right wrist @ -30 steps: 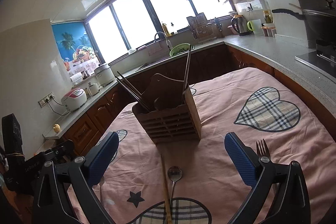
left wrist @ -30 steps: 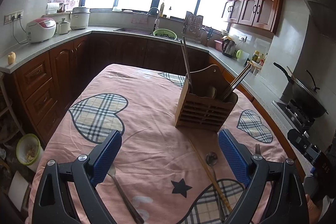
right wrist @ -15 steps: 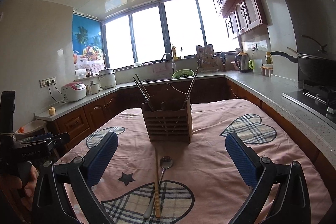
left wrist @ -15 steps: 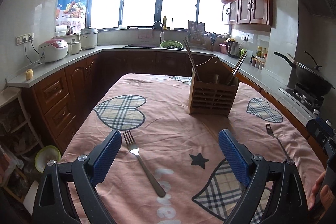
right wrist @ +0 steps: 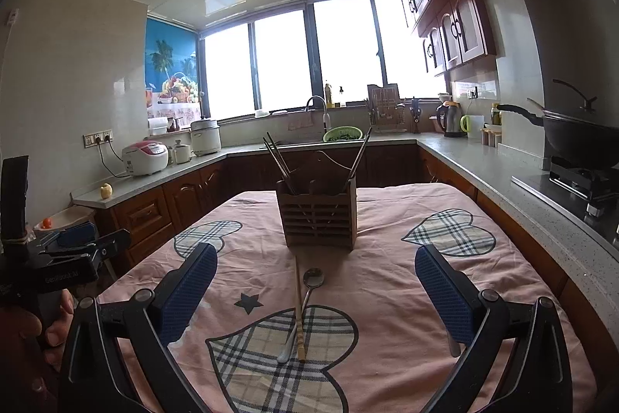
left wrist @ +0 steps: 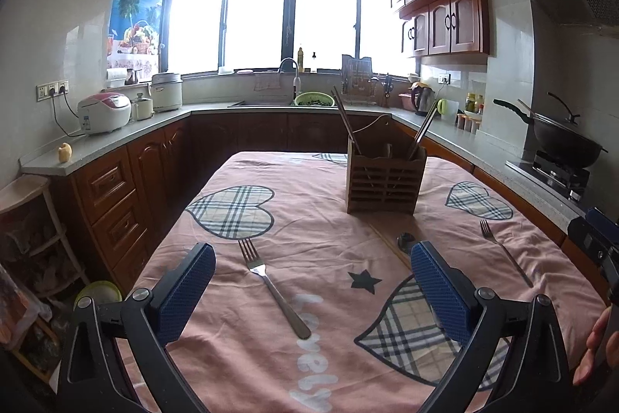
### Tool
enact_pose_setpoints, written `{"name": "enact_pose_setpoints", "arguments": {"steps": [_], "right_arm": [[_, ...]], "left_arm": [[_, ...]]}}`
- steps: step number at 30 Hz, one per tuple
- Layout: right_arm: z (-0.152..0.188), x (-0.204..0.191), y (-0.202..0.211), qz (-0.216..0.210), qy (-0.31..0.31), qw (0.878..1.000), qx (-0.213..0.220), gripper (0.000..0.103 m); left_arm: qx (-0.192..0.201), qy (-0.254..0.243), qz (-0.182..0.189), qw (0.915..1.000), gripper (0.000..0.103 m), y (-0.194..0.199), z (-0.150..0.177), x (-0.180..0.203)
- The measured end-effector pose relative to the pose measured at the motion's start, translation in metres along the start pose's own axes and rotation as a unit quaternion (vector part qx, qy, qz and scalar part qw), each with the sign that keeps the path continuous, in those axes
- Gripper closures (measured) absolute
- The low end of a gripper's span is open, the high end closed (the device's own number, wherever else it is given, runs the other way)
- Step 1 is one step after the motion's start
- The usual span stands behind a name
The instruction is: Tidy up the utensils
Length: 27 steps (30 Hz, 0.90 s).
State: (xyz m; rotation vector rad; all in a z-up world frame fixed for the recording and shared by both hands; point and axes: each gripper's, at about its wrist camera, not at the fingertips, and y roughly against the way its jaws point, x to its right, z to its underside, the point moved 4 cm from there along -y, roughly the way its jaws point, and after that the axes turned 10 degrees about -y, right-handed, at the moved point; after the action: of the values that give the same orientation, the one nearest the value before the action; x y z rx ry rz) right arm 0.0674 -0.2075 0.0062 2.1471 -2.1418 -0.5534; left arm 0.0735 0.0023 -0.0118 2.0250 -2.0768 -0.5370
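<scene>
A wooden slatted utensil holder stands on the pink tablecloth, with dark chopsticks leaning out of it; it also shows in the right wrist view. A steel fork lies between my left gripper's open jaws. A second fork lies at the right. A spoon and a wooden chopstick lie side by side in front of the holder. My left gripper and right gripper are both open, empty, above the near table.
The table has a pink cloth with plaid hearts. Wooden cabinets and grey counters run along the left, back and right. A wok sits on the stove at the right. The left gripper shows in the right wrist view.
Both grippers have pulled back from the holder and levelled, so more of the table and both forks show. Both stay open and empty.
</scene>
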Motion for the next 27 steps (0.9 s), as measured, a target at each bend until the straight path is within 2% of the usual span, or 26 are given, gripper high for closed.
{"name": "enact_pose_setpoints", "arguments": {"steps": [3, 9, 17, 27], "right_arm": [[0.025, 0.007, -0.004, 0.015, -0.003, 1.000, 0.002, 0.000], [0.062, 0.017, -0.012, 0.025, -0.011, 1.000, -0.012, 0.000], [0.062, 0.016, -0.004, 0.019, -0.007, 1.000, 0.000, 0.000], [0.060, 0.013, 0.012, 0.014, 0.004, 0.999, 0.032, 0.000]], "left_arm": [[-0.009, -0.006, -0.018, 0.9998, 0.001, -0.004, 0.013, 0.002], [-0.020, -0.004, -0.024, 0.9995, 0.001, -0.013, 0.027, 0.005], [-0.026, -0.019, -0.032, 0.9990, 0.001, -0.015, 0.033, 0.007], [0.000, -0.011, -0.033, 0.9994, 0.001, -0.001, 0.038, 0.005]]}}
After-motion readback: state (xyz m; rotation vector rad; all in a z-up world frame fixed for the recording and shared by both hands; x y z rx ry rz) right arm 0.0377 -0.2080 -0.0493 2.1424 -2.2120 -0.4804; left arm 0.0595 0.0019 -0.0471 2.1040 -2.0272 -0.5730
